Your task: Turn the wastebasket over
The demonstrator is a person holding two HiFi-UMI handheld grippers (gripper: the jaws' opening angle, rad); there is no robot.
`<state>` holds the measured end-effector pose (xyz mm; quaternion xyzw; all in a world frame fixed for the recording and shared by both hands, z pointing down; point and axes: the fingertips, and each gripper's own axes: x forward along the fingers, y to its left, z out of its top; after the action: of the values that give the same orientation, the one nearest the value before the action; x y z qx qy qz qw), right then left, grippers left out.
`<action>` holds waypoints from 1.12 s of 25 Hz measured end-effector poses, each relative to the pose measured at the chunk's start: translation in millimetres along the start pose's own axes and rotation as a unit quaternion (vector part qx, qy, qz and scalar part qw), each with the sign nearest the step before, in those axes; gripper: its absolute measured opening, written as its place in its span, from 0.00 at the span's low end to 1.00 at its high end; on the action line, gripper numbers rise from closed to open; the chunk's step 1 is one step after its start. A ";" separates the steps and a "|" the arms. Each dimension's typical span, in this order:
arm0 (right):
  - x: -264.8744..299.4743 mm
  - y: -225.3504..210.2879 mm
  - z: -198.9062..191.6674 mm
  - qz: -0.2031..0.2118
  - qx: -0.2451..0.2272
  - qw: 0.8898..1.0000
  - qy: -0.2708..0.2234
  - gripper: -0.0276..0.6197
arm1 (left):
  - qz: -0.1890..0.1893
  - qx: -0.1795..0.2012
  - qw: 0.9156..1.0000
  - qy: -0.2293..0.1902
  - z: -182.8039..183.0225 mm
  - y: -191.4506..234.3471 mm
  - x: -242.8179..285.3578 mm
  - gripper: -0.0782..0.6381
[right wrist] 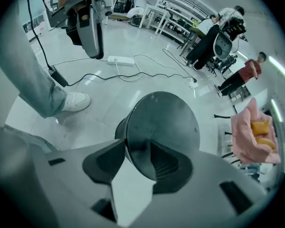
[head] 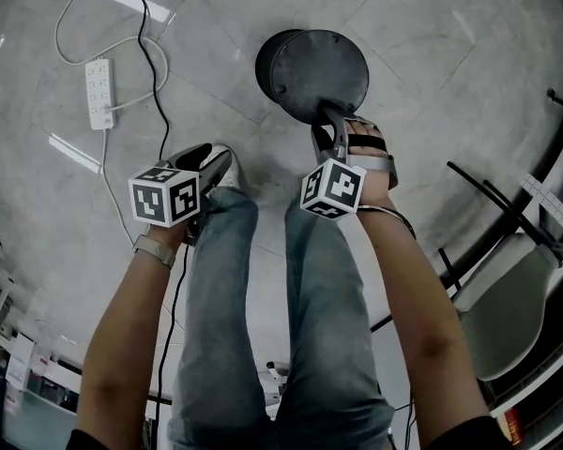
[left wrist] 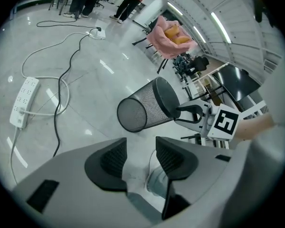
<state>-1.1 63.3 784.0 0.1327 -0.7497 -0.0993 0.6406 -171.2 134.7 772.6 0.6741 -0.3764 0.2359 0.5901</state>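
Legs (head: 263, 326) in jeans and two bare forearms fill the lower head view, standing on a pale glossy floor (head: 432, 82).

Out ahead of the feet is the wastebasket (head: 310, 68), a round black wire-mesh bin with a solid dark base. It is tipped onto its side. The base faces up toward the head camera and the open mouth points away from the right gripper. I cannot tell whether its wall touches the floor.

The right gripper (head: 333, 134) has the edge of the base disc between its fingers (right wrist: 168, 167), closed on it, one pad on the underside and the other at the rim by the mesh.

The left gripper (head: 220, 157) is well apart from the bin, above a white shoe (right wrist: 73, 101). Its fingers (left wrist: 107, 160) stand wide apart with nothing between them.

A white power strip (head: 100, 92) and its cables lie off to the left.

I judge the bin light and fairly stiff, though thin mesh can dent under a hard pinch. The base rim is hard and smooth, so a one-point hold there may let it swivel or slip. The firmer holds look to be that base edge and the band round the mouth (left wrist: 132, 116). The free gripper could steady the mouth.
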 end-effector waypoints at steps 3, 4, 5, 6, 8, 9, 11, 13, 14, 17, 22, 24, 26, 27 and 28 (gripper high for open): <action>-6.3 -3.6 -1.1 0.006 0.021 1.000 -0.005 0.31 | -0.009 0.011 1.000 -0.008 9.9 -6.4 -3.7 0.38; -10.5 -7.1 -0.8 0.009 0.039 0.999 -0.010 0.31 | -0.014 0.016 1.000 -0.014 15.2 -10.4 -5.9 0.38; -16.6 -12.1 0.2 0.011 0.065 0.998 -0.017 0.31 | -0.021 0.021 0.999 -0.023 21.6 -16.1 -9.3 0.38; -25.1 -18.1 2.0 0.015 0.096 0.995 -0.027 0.31 | -0.029 0.026 0.999 -0.034 28.5 -23.8 -14.1 0.38; -48.3 -32.5 9.0 0.027 0.170 0.983 -0.060 0.29 | -0.044 0.043 0.996 -0.057 43.9 -44.3 -27.6 0.36; -62.0 -41.4 13.9 0.035 0.213 0.973 -0.082 0.27 | -0.050 0.056 0.995 -0.070 53.5 -56.3 -35.7 0.34; -92.7 -61.0 23.4 0.056 0.310 0.939 -0.136 0.18 | -0.061 0.082 0.990 -0.097 74.8 -83.4 -54.8 0.28; -126.9 -79.2 29.4 0.069 0.392 0.898 -0.187 0.11 | -0.076 0.097 0.985 -0.125 94.1 -113.8 -78.6 0.15; -144.8 -88.3 31.4 0.071 0.421 0.881 -0.205 0.09 | -0.087 0.101 0.982 -0.137 103.1 -130.1 -91.6 0.14; -202.4 -110.1 38.2 0.070 0.473 0.844 -0.244 0.06 | -0.118 0.114 0.974 -0.159 124.4 -179.8 -133.4 0.13; -305.7 -145.2 55.2 0.066 0.514 0.798 -0.308 0.06 | -0.148 0.154 0.958 -0.193 158.3 -260.3 -210.2 0.13; -349.0 -158.2 55.7 0.057 0.525 0.783 -0.327 0.06 | -0.162 0.162 0.951 -0.207 167.7 -295.5 -240.0 0.13; -394.3 -171.4 56.2 0.047 0.536 0.768 -0.348 0.06 | -0.171 0.171 0.946 -0.217 174.2 -329.2 -268.9 0.13; -417.3 -178.9 58.0 0.042 0.539 0.760 -0.360 0.06 | -0.172 0.175 0.943 -0.223 178.1 -343.9 -283.7 0.13; -440.0 -186.5 60.8 0.037 0.540 0.754 -0.373 0.06 | -0.170 0.178 0.941 -0.232 182.4 -356.6 -298.4 0.13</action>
<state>15.6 29.3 303.8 0.3812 -0.8626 0.3039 0.1350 -94.6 32.7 289.7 0.8579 -0.3345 0.0325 0.3887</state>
